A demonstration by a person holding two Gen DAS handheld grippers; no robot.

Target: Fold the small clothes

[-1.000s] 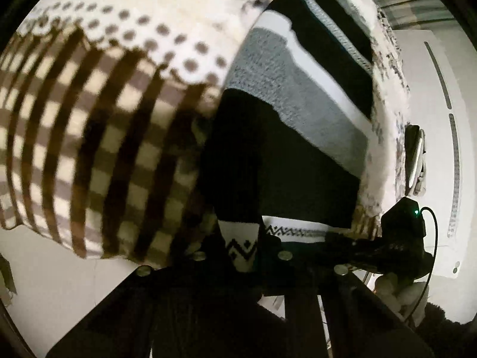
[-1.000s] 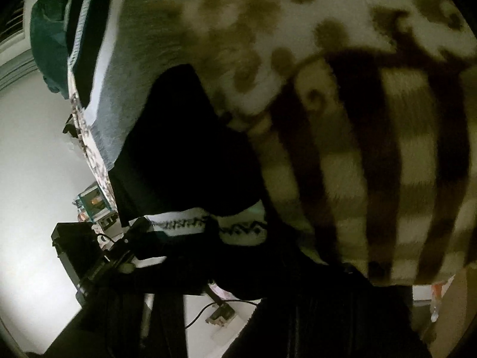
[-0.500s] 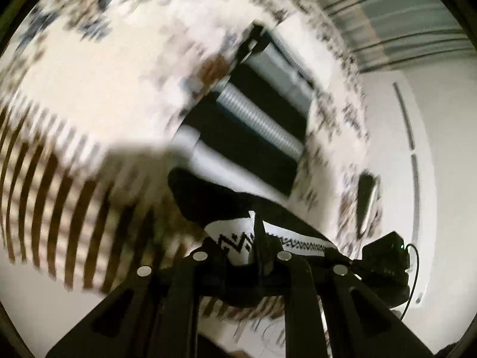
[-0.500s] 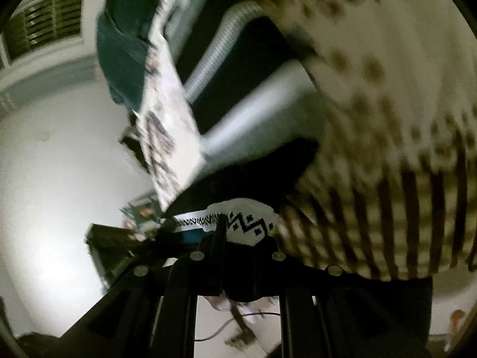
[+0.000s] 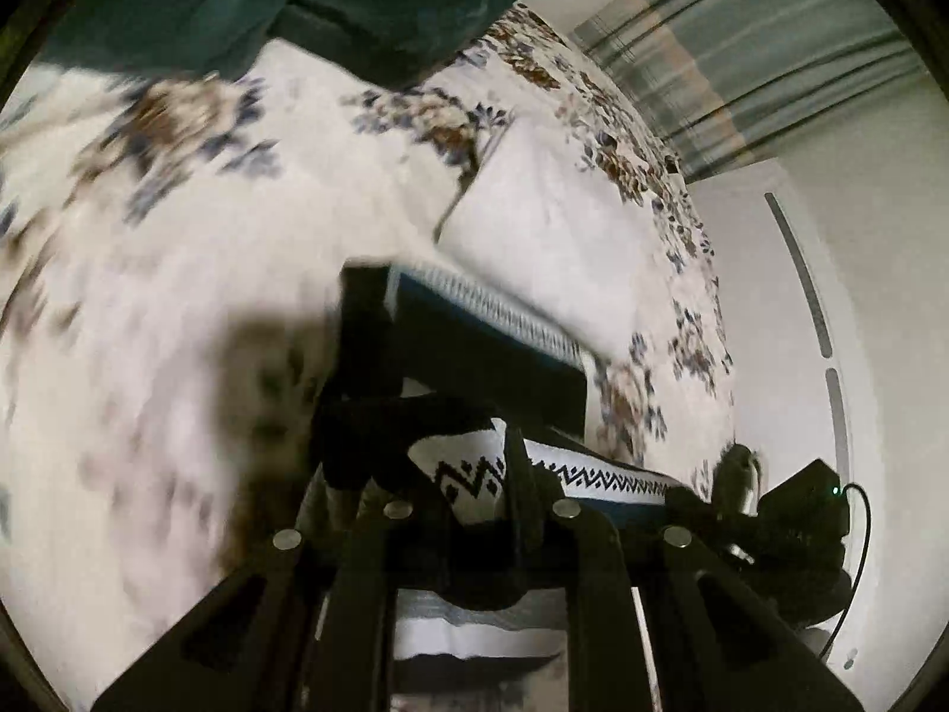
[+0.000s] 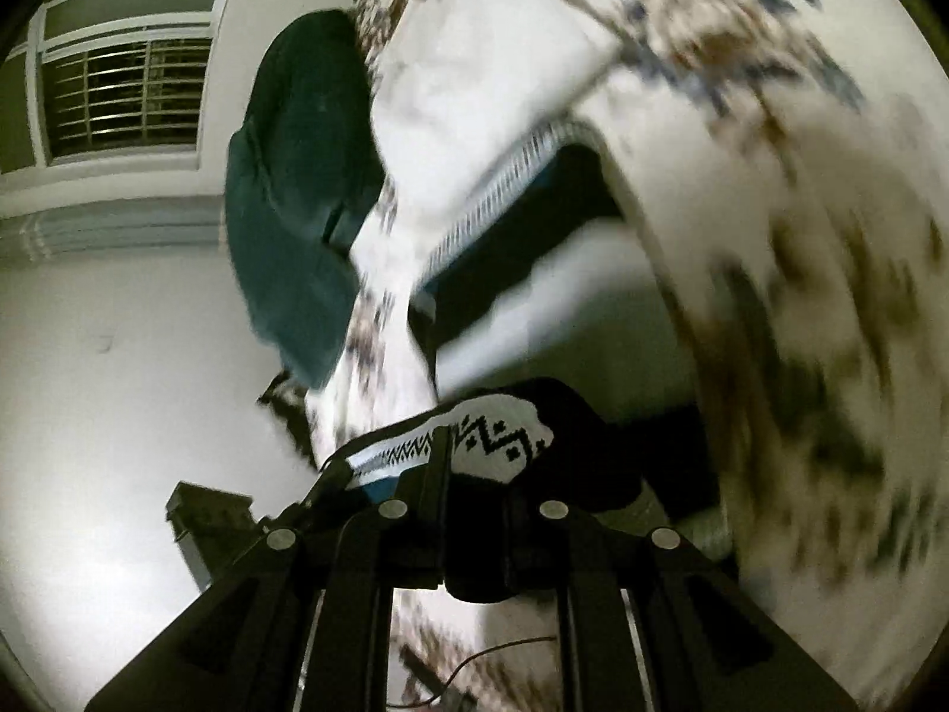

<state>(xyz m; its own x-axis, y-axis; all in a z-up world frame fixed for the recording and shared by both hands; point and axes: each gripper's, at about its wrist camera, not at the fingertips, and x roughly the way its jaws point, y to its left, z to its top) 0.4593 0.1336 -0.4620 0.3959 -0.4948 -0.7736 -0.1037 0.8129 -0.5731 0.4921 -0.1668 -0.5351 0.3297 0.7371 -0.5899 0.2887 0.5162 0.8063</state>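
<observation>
A small striped knit garment in black, grey and white, with a white zigzag-patterned hem, lies on a bed. My left gripper is shut on one end of that hem. My right gripper is shut on the other end of the hem. Both hold the hem lifted over the rest of the garment, which also shows in the right wrist view. The right gripper's black body appears at the right of the left wrist view.
The bed has a white floral cover. A dark green pillow lies at its far end, also seen in the right wrist view. A striped curtain and white wall are to the right. A barred window is far left.
Both grippers have carried the hem up and forward over the garment toward the pillow. The brown checked blanket has left view; the floral cover now fills it.
</observation>
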